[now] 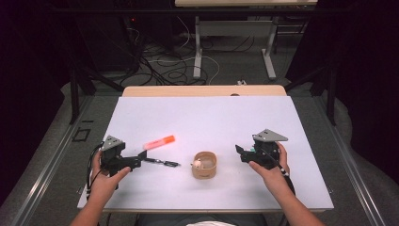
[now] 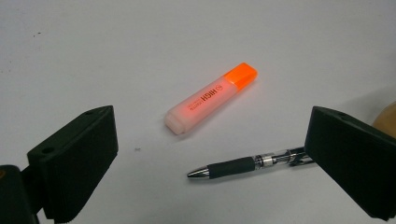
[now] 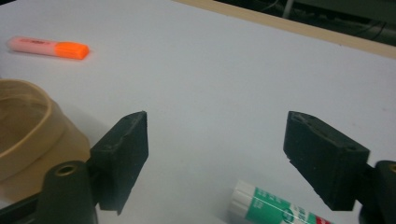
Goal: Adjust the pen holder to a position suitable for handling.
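An orange highlighter lies on the white table, left of centre. Just in front of it lies a black-grip pen, its rear end hidden behind one jaw of my left gripper. That gripper is open and holds nothing. My right gripper is open too, to the right of a tan round cup. A green-and-white glue stick lies on the table near its jaws, untouched.
The white sheet covers a wooden table whose far edge shows beyond it. A small pale object sits inside the cup. Past the table, cables and another table's legs are on the floor.
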Tool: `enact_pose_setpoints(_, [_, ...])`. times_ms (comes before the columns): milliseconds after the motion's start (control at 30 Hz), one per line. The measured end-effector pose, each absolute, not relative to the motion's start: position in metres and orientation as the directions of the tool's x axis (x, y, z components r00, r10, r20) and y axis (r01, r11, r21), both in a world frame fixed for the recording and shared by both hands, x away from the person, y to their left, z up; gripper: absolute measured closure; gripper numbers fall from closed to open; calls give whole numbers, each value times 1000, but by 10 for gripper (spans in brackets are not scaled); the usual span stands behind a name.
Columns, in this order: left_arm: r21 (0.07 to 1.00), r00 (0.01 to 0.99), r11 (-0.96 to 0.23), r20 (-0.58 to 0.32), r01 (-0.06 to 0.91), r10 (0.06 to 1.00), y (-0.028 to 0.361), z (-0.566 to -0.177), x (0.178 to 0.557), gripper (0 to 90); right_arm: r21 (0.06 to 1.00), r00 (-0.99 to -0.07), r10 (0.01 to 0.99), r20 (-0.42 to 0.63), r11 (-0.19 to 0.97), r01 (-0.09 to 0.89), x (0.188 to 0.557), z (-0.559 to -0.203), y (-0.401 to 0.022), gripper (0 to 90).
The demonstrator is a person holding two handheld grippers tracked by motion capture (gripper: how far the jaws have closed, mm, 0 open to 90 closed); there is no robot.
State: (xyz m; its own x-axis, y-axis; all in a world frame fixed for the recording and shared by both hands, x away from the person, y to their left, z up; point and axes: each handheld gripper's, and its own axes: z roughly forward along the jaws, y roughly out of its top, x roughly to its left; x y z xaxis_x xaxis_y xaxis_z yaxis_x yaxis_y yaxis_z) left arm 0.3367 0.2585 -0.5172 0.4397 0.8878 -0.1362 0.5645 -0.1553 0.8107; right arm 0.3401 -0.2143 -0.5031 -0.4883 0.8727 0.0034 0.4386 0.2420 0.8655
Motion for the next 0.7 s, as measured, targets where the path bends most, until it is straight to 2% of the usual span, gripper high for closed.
enact_pose_setpoints(67, [810,441,-161,-131,564,888,258,-518,337,28,855,-459,888,34,211,473,343,-505,-221,156])
enact_pose_setpoints(233, [804,437,-165,-128,571,890,258,-517,342,28,853,-431,902,43,191,485,345,-506,-229,151])
enact_pose_setpoints(367, [798,441,-177,-120,576,890,256,-514,349,28,847,-405,910,88,146,511,347,-506,-235,146])
enact_pose_setpoints(467, [787,454,-188,-127,587,882,252,-511,356,29,846,-394,913,105,126,518,347,-506,-238,100])
enact_pose_setpoints(567, [787,489,-208,-133,580,862,249,-506,360,28,854,-391,914,104,120,506,348,-505,-241,96])
enact_pose_setpoints(700, [789,524,-303,-28,534,851,240,-499,366,42,851,-384,917,112,110,513,348,-505,-241,93])
